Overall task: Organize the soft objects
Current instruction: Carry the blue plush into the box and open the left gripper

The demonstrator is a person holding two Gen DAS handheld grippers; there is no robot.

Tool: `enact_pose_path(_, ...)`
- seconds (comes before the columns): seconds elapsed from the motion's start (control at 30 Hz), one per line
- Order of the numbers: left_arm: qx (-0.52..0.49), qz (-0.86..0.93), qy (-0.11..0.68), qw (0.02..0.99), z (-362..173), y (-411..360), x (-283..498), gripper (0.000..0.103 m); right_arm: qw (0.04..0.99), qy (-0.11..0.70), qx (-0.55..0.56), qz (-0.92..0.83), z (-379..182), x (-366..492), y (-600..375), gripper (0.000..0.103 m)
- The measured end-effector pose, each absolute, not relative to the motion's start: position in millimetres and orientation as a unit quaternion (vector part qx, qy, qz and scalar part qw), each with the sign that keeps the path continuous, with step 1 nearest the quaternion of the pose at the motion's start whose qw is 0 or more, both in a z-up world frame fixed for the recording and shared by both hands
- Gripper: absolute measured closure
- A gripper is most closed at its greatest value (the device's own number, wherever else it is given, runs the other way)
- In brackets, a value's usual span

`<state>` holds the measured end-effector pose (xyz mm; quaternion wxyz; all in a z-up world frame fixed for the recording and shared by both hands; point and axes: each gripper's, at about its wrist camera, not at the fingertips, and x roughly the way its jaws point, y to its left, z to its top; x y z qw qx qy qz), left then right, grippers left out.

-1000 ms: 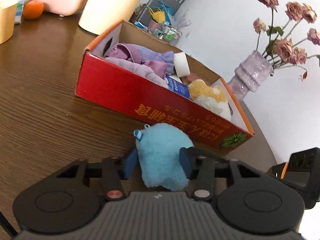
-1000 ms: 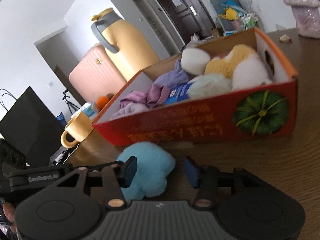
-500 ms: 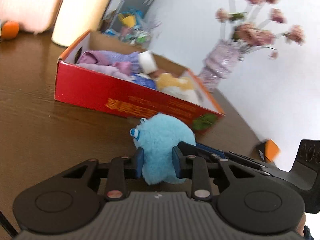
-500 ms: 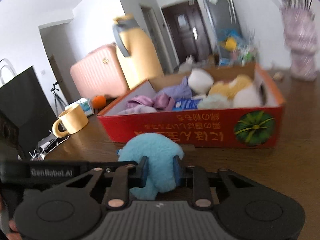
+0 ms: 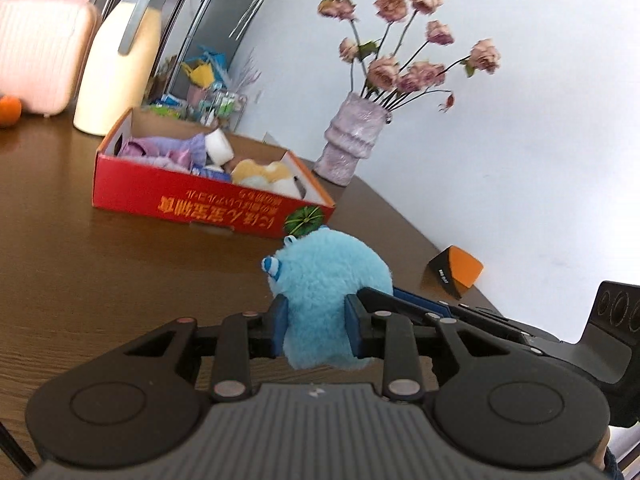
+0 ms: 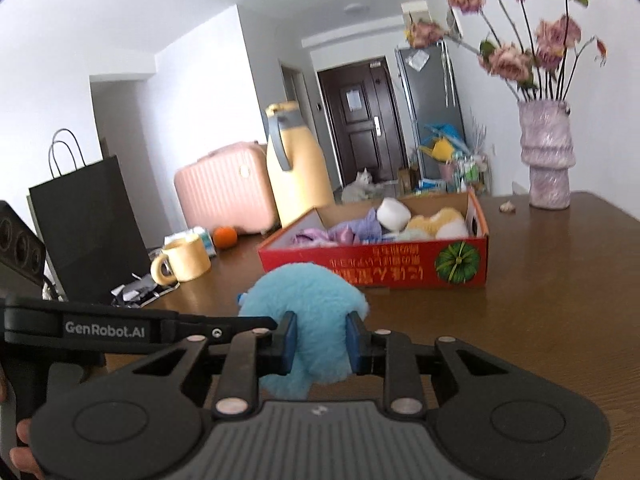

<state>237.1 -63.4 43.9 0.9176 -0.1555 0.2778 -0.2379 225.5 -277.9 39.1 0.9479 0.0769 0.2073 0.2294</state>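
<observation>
A fluffy light-blue plush toy (image 5: 328,280) is squeezed from both sides. My left gripper (image 5: 316,324) is shut on it, and my right gripper (image 6: 318,340) is shut on the same plush toy (image 6: 308,300) from the other side. The toy is held above the brown table, in front of a red cardboard box (image 5: 192,200). The box (image 6: 400,268) holds purple cloths, a white roll and a yellow-and-white plush.
A purple vase with dried roses (image 5: 352,144) stands behind the box. A yellow jug (image 6: 296,176), pink suitcase (image 6: 224,188), yellow mug (image 6: 184,260), orange (image 6: 225,237) and black paper bag (image 6: 88,228) are at the left. An orange-black wedge (image 5: 456,272) lies near the right table edge.
Both grippers closed on the blue plush and lifted it off the table. Both have pulled back from the red box, which now looks smaller and farther.
</observation>
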Motion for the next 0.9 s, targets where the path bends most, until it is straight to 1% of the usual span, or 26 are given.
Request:
enact_pose_path(0.17,-0.152,-0.242,0.263,0.921,51.9,-61.7,229.6,0.074,0.95,0.192,0.084,0.231,48.4,212.4,-281.4,0.078)
enact_pose_path(0.33,-0.132,-0.249,0.24,0.929,69.3,-61.3,255.8,0.074,0.952,0.184,0.083,0.232,57.7,222.0,-281.0,0.078)
enact_pose_path(0.5,-0.122,-0.256,0.227,0.932,97.2,-57.9,324.0,0.074,0.955,0.166,0.07,0.235,84.5,270.4,-278.8,0.079)
enact_pose_path(0.6,-0.123,-0.252,0.243,0.928,106.1,-53.8,375.0,0.074,0.953,0.172,0.065,0.24,101.4,318.1,-277.2,0.079)
enact_pose_path(0.73,-0.128,-0.233,0.289,0.92,97.4,-49.8,450.4,0.074,0.939,0.222,0.083,0.248,108.5,401.3,-274.8,0.079)
enact_pose_path(0.9,-0.127,-0.199,0.36,0.903,52.5,-48.7,524.9,0.074,0.911,0.311,0.116,0.245,81.8,495.5,-267.3,0.079)
